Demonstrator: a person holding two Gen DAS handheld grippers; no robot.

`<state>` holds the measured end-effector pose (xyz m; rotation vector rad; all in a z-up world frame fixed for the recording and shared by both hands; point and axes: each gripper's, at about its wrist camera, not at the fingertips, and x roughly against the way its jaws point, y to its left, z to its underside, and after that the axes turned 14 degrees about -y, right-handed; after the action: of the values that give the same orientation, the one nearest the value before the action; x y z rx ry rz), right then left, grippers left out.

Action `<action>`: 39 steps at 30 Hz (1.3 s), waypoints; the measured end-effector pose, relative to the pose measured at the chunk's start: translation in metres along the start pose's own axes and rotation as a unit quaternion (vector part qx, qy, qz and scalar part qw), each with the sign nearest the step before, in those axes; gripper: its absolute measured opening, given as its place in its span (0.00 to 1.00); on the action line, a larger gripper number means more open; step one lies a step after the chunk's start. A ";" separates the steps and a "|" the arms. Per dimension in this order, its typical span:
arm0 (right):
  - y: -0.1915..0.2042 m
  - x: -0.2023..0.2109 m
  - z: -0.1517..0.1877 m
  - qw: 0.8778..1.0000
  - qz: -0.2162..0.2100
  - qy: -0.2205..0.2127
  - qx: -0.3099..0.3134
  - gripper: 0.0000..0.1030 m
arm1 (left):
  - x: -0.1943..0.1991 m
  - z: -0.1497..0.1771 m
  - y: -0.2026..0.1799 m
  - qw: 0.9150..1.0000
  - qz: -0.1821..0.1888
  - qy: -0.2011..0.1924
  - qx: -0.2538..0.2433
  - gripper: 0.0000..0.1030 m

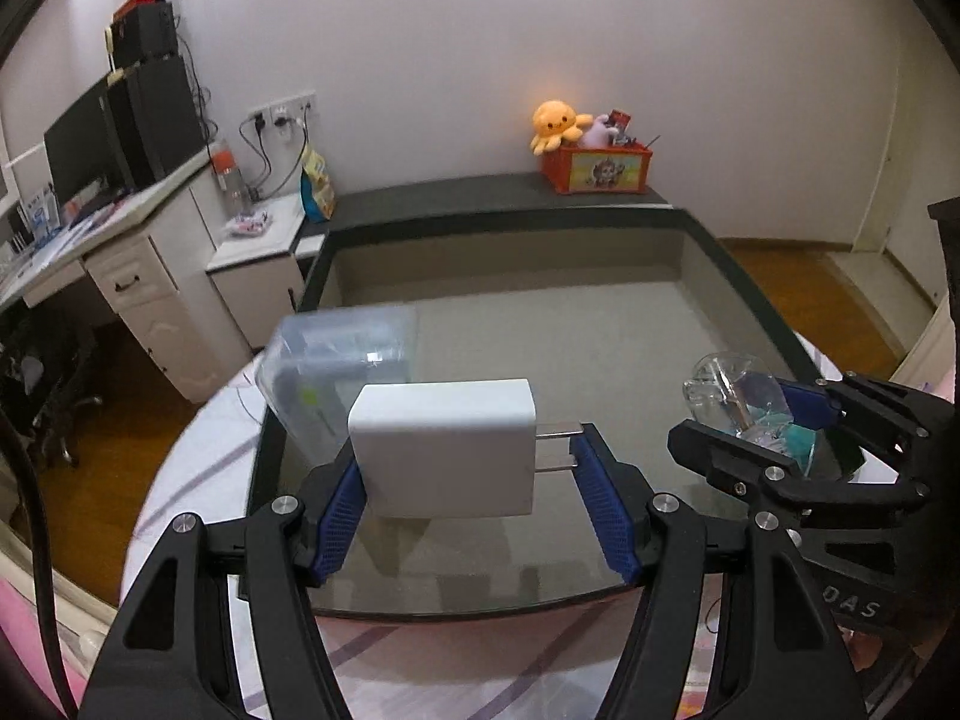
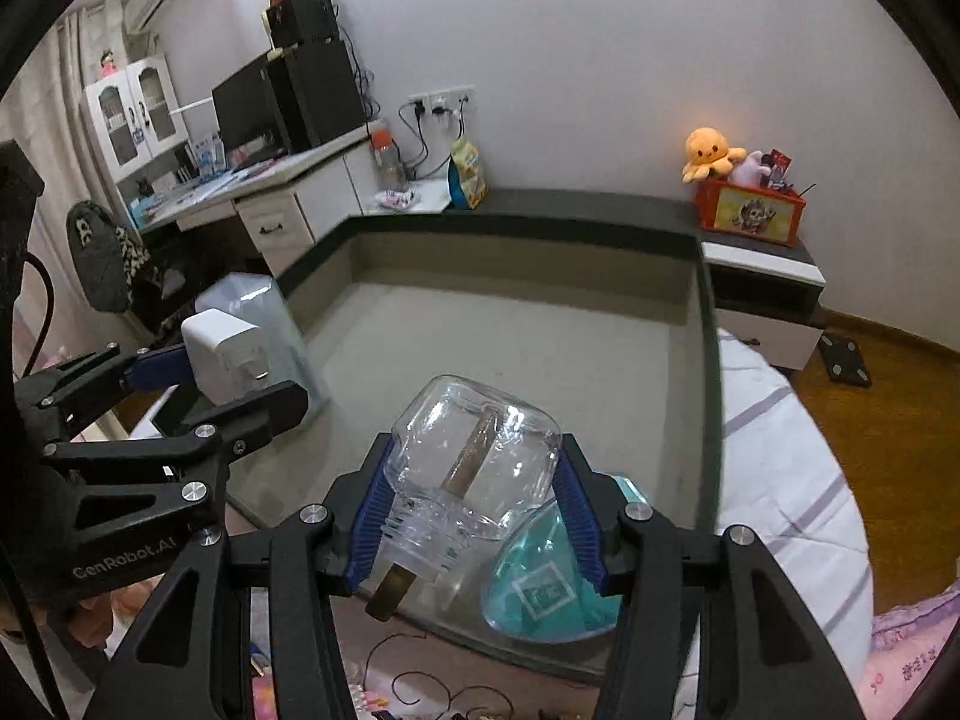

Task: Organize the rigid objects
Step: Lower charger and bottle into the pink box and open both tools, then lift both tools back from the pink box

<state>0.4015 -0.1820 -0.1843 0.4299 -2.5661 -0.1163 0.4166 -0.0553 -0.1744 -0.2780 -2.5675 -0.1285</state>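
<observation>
The left gripper (image 1: 471, 468) pinches a white wall charger (image 1: 444, 447) between its blue ribbed pads: one pad presses the flat end of the block, the other bears on the two metal prongs (image 1: 558, 447), so the fingers stand about as far apart as the charger is long. The charger hangs above the dark glass tabletop (image 1: 540, 546), lifted clear of it (its reflection shows in the glass below). Just behind it stands a clear plastic bin (image 1: 336, 360), blurred.

The right gripper (image 2: 471, 504) clamps a clear plastic jar (image 2: 474, 456) lying on its side, its threaded mouth turned toward the camera; the blue pads (image 2: 372, 516) press its two sides, fingers moderately spread. A brown stick-like piece (image 2: 468, 456) shows through the jar, and I cannot tell whether it is inside or behind. Below the jar, touching the right-hand finger, sits a teal translucent lid (image 2: 549, 582) with a white square label whose print is too small to read.

Writing: the left gripper's body, seen from the right wrist view, reads "GenRobot.AI" (image 2: 123, 561); from the left wrist view the right gripper (image 1: 774, 414) shows the letters "DAS" (image 1: 855, 606). An orange storage box (image 2: 750, 210) on the dark ledge by the wall carries a cartoon picture, with a yellow plush octopus (image 2: 711, 150) at its edge.
</observation>
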 end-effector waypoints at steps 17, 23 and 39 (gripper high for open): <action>0.042 0.134 -0.004 0.992 0.029 -0.123 0.019 0.93 | 0.173 0.002 0.002 0.988 -0.022 -0.151 0.007 0.94; 0.085 0.220 0.009 0.978 0.054 -0.192 0.052 1.00 | 0.260 0.022 -0.005 0.976 -0.035 -0.216 0.013 0.99; 0.141 0.355 0.042 0.950 0.089 -0.292 0.064 1.00 | 0.400 0.057 -0.024 0.952 -0.052 -0.300 0.015 1.00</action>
<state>0.0534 -0.1646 -0.0225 0.2282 -3.1972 -0.0082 0.0509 -0.0017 -0.0101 -0.1886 -3.1881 -0.0475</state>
